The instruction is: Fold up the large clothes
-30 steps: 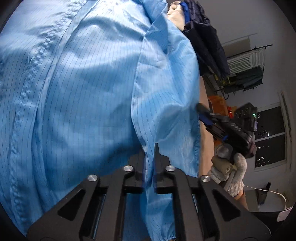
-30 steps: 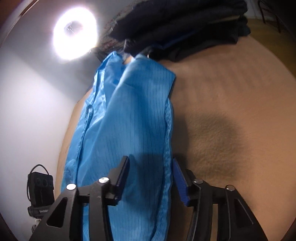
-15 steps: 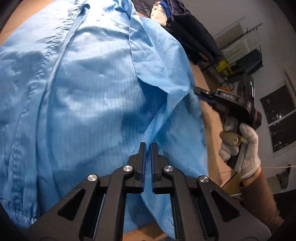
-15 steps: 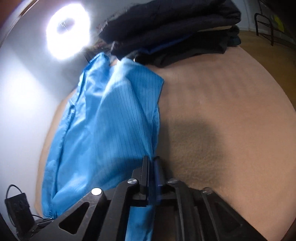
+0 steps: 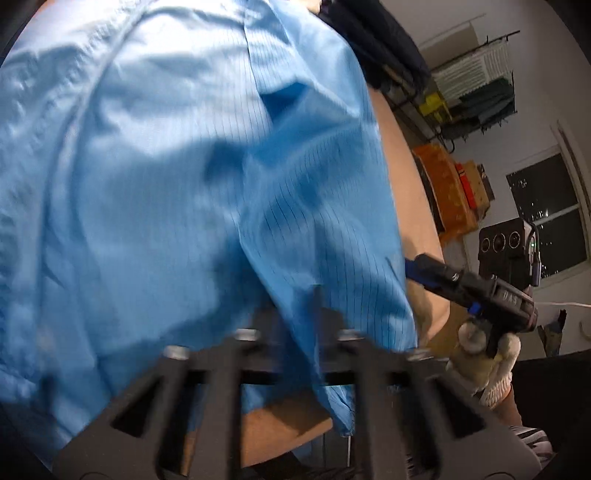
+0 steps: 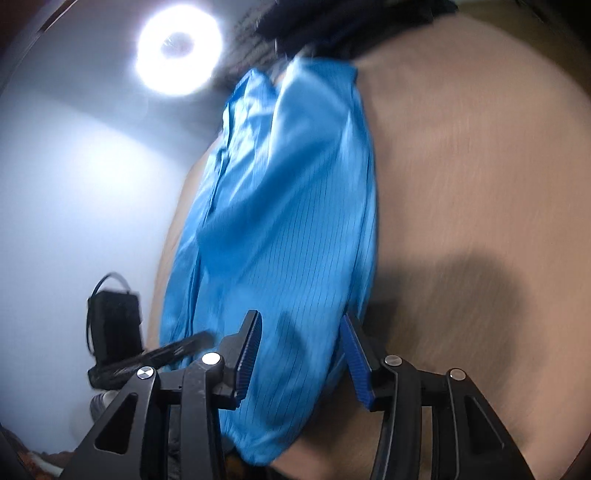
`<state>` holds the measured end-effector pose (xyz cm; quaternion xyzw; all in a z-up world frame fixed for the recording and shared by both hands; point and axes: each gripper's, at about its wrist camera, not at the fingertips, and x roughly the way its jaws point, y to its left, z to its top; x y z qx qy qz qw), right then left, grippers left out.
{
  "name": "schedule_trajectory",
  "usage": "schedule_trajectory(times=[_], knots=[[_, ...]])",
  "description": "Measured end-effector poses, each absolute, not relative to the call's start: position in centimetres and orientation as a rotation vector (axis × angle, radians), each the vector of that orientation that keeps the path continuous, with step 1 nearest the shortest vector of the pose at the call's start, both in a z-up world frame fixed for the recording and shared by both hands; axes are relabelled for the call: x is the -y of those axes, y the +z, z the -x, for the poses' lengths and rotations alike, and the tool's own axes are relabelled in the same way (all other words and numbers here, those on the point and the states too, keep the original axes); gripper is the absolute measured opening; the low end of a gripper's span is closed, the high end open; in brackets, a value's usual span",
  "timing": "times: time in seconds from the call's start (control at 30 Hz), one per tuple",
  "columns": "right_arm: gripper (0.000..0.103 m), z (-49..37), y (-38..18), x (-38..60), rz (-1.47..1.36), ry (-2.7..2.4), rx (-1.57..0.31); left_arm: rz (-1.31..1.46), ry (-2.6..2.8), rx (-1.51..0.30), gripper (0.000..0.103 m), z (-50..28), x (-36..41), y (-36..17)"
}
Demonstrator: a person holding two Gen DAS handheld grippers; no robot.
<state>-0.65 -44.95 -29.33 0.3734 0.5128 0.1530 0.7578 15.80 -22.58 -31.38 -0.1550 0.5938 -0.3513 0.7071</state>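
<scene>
A large light-blue pinstriped garment (image 5: 177,177) lies spread on the tan table (image 6: 480,192); it also shows in the right wrist view (image 6: 288,229). My left gripper (image 5: 295,317) is blurred and partly draped by a fold of the cloth; whether its fingers are together cannot be read. My right gripper (image 6: 301,354) is open, its blue-padded fingers (image 6: 356,362) straddling the near end of the garment without pinching it. It also shows in the left wrist view (image 5: 417,267), at the garment's right edge, held by a gloved hand.
A stack of dark folded clothes (image 6: 351,26) lies at the far end of the table. A bright ring lamp (image 6: 179,44) glares at upper left. Shelves, an orange box (image 5: 443,192) and a window (image 5: 546,214) stand beyond the table's right edge.
My right gripper was shut on the garment's edge half a second ago and has now opened. My left gripper has shifted, and cloth now drapes over its fingers.
</scene>
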Motion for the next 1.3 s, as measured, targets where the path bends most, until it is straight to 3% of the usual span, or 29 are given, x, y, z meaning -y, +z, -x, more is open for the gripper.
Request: schedule_trajectory(times=[0.03,0.1,0.37,0.4,0.43,0.47,0.5,0.53,0.63,0.73,0.93,1.17,1.3], knots=[[0.023,0.9,-29.8,44.1,-0.807,0.349,-1.133,0.345,-0.798,-1.321,0.002,-15.3,23.0,-31.4],[0.001,1.0,-30.3,42.7,-0.774,0.37,-1.167,0.327,-0.82,-1.312,0.0,-14.0,23.5,-30.8],[0.0,2.6,-27.1,44.4,-0.678,0.279,-1.105,0.184,-0.86,-1.256,0.001,-10.2,24.1,-28.0],[0.004,2.6,-27.6,44.5,-0.681,0.273,-1.118,0.168,-0.866,-1.245,0.001,-9.9,23.8,-27.6],[0.005,2.6,-28.3,44.5,-0.714,0.285,-1.143,0.16,-0.868,-1.239,0.012,-9.7,23.1,-27.0],[0.017,2.2,-28.8,44.2,-0.731,0.297,-1.157,0.162,-0.856,-1.226,0.034,-9.6,22.1,-26.3],[0.037,2.4,-28.9,44.0,-0.725,0.307,-1.156,0.17,-0.834,-1.201,0.042,-9.6,20.8,-25.7],[0.047,2.6,-28.8,43.7,-0.703,0.304,-1.145,0.181,-0.802,-1.16,0.046,-9.7,19.1,-24.8],[0.05,2.7,-29.0,44.1,-0.711,0.305,-1.129,0.195,-0.672,-1.098,0.048,-10.5,14.0,-23.4],[0.061,2.8,-29.8,44.8,-0.782,0.313,-1.101,0.287,-0.469,-1.065,0.061,-12.1,6.9,-23.3],[0.055,2.7,-31.1,44.9,-0.857,0.355,-1.123,0.577,-0.192,-1.15,0.063,-14.2,-4.5,-28.1],[0.055,2.2,-26.4,43.8,-0.617,0.22,-1.064,0.64,-0.257,-1.178,0.062,-13.6,-5.4,-30.2],[0.057,1.1,-23.6,41.6,-0.54,0.308,-1.033,0.591,-0.279,-1.171,0.056,-13.6,-4.0,-29.6]])
